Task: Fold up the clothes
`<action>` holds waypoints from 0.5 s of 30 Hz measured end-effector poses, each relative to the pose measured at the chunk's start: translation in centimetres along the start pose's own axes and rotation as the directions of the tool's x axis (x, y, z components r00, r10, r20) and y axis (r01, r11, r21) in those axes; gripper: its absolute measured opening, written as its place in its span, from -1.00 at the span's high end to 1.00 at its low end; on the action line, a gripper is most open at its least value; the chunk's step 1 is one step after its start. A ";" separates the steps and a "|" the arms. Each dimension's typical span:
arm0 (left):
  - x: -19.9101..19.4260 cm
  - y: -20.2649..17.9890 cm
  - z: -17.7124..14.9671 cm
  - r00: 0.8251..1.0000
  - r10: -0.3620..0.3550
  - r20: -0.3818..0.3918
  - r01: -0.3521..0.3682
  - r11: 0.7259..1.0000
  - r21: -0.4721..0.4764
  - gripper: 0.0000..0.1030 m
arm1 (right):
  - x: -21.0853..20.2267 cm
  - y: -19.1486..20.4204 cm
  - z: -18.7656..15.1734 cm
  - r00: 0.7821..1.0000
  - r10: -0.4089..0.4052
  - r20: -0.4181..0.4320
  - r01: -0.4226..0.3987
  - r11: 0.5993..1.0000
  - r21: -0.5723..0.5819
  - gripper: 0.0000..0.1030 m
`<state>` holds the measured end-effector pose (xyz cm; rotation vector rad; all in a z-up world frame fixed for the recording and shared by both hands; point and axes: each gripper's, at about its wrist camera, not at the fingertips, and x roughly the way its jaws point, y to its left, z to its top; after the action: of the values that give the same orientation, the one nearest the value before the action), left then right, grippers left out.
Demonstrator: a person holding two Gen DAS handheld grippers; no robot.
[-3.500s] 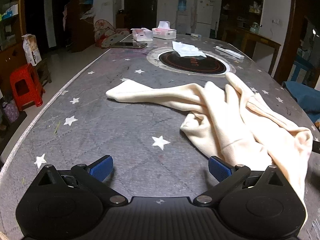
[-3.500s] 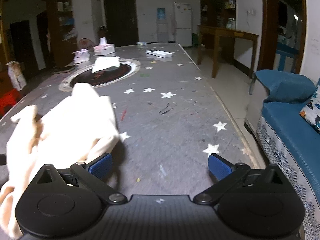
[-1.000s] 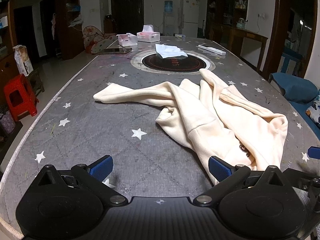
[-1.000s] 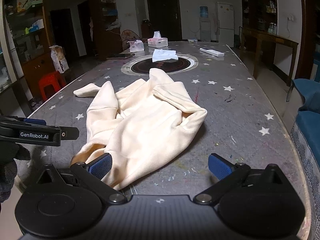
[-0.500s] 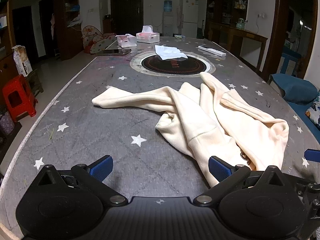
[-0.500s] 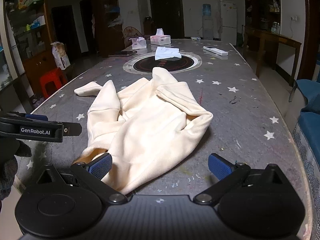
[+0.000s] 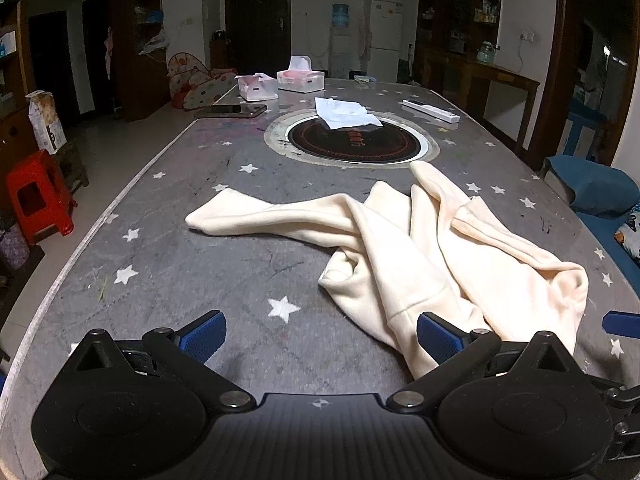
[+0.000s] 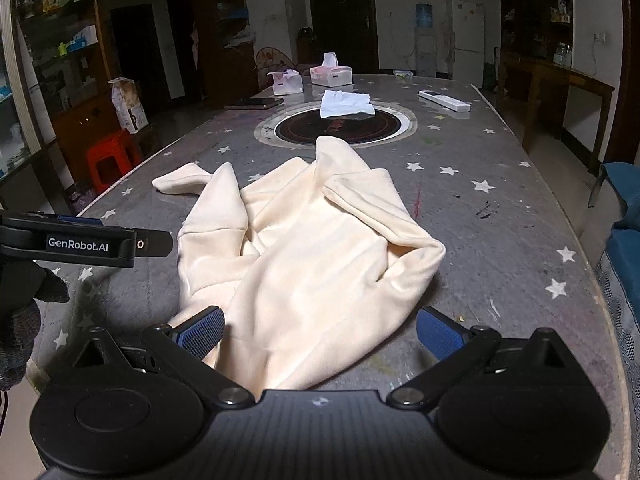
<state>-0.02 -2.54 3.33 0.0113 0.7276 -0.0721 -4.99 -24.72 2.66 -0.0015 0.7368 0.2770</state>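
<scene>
Lying crumpled, cream garment [image 8: 312,248] spreads before the open right hand-held gripper [image 8: 320,330].

Soft, matt cream cloth is seen on the garment [image 8: 312,248]; the table [image 7: 200,264] looks like scuffed, slightly glossy grey covering, with shiny black glass [image 7: 352,144] inset at 12 o'clock.

left tool [image 7: 320,334]: black body, blue ribbed pads | side marking "GenRobot.AI" | hand [image 8: 20,320]: dark knit glove
</scene>
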 end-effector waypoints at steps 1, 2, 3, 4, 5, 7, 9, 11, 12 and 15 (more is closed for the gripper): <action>0.2 -0.1 0.2 1.000 -0.001 0.002 0.001 1.000 0.002 -1.00 | 0.2 0.0 0.1 1.000 0.000 -0.003 0.000 1.000 0.000 -1.00; 0.4 -0.2 0.4 1.000 -0.003 0.003 0.003 1.000 0.004 -1.00 | 0.3 0.0 0.2 1.000 0.000 -0.005 0.000 1.000 0.000 -1.00; 0.5 -0.3 0.7 1.000 -0.004 0.005 0.004 1.000 0.006 -1.00 | 0.5 0.0 0.4 1.000 0.000 -0.006 0.000 1.000 -0.001 -1.00; 0.7 -0.3 0.9 1.000 -0.005 0.006 0.005 1.000 0.008 -1.00 | 0.6 -0.1 0.5 1.000 0.001 -0.007 -0.001 1.000 -0.003 -1.00; 0.9 -0.4 1.1 1.000 -0.007 0.008 0.007 1.000 0.010 -1.00 | 0.7 -0.1 0.7 1.000 0.000 -0.007 -0.001 1.000 -0.004 -1.00; 1.2 -0.6 1.5 1.000 -0.009 0.011 0.009 1.000 0.015 -1.00 | 1.0 -0.2 1.0 1.000 0.001 -0.008 -0.001 1.000 -0.005 -1.00; 1.6 -0.8 2.0 1.000 -0.012 0.014 0.012 1.000 0.019 -1.00 | 1.2 -0.4 1.2 1.000 0.001 -0.009 -0.001 1.000 -0.004 -1.00; 2.0 -0.9 2.5 1.000 -0.012 0.016 0.012 1.000 0.020 -1.00 | 1.5 -0.6 1.5 1.000 -0.001 -0.010 0.001 1.000 -0.003 -1.00; 2.2 -1.0 2.7 1.000 -0.012 0.016 0.011 1.000 0.021 -0.98 | 1.6 -0.7 1.7 1.000 -0.002 -0.011 0.002 1.000 -0.004 -1.00; 2.9 -1.1 3.5 1.000 -0.012 0.021 0.012 1.000 0.023 -0.98 | 2.1 -1.0 2.0 1.000 -0.006 -0.012 0.006 1.000 -0.002 -0.99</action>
<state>4.36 -3.97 4.08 0.0284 0.7059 -0.0921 -1.90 -25.00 2.68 -0.0074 0.7481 0.2726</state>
